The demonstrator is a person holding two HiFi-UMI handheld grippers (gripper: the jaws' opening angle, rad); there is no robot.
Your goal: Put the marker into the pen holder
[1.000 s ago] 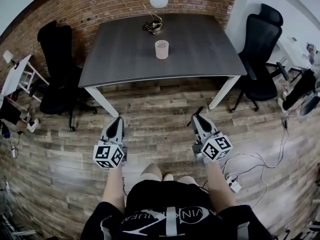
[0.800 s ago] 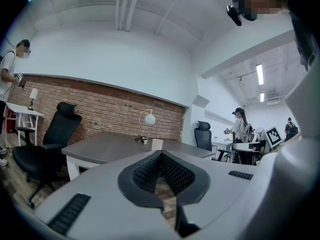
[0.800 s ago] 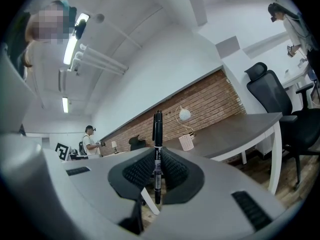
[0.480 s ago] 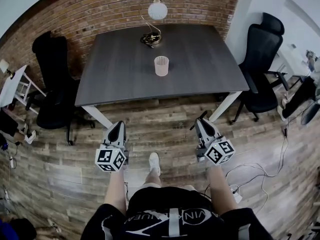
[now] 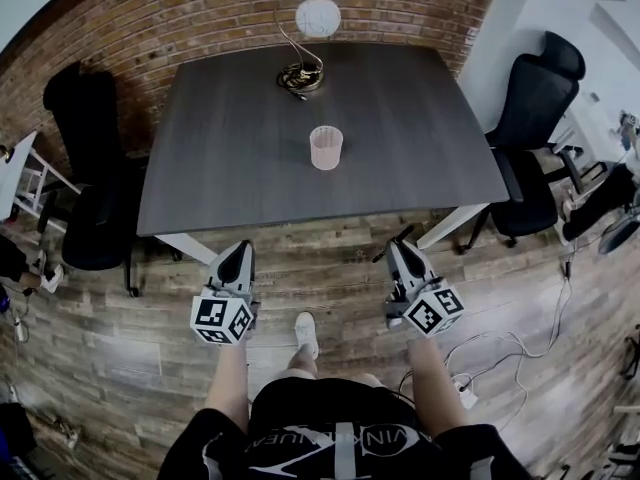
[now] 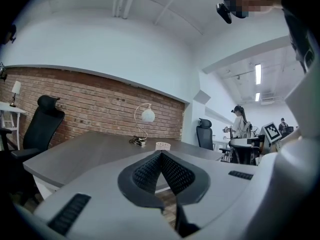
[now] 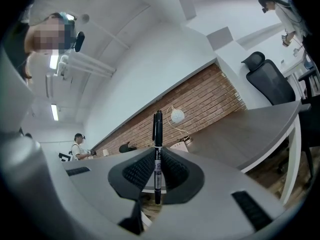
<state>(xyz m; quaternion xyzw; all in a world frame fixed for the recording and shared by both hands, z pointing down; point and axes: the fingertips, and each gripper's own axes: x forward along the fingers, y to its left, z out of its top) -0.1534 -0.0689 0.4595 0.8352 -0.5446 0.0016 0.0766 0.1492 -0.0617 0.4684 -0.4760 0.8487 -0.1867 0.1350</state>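
A black marker (image 7: 158, 156) stands upright between the ribbed pads of my right gripper (image 7: 157, 160), which is shut on it; in the head view its tip (image 5: 390, 247) pokes out ahead of the right gripper (image 5: 400, 256). The pale pink pen holder (image 5: 326, 148) stands upright near the middle of the dark grey table (image 5: 230, 158), well ahead of both grippers. My left gripper (image 5: 240, 256) hangs short of the table's front edge, its pads (image 6: 161, 170) closed together with nothing between them. The left gripper view shows the pen holder (image 6: 162, 145) far off on the table.
A desk lamp with a white globe (image 5: 317, 15) and coiled base (image 5: 299, 76) stands at the table's far edge by the brick wall. Black office chairs stand left (image 5: 95, 178) and right (image 5: 535, 118) of the table. Cables and a power strip (image 5: 462, 393) lie on the wooden floor.
The person has stepped closer to the table; it and the pen holder sit lower and larger in the head view. Both grippers keep their pose, the marker still held.
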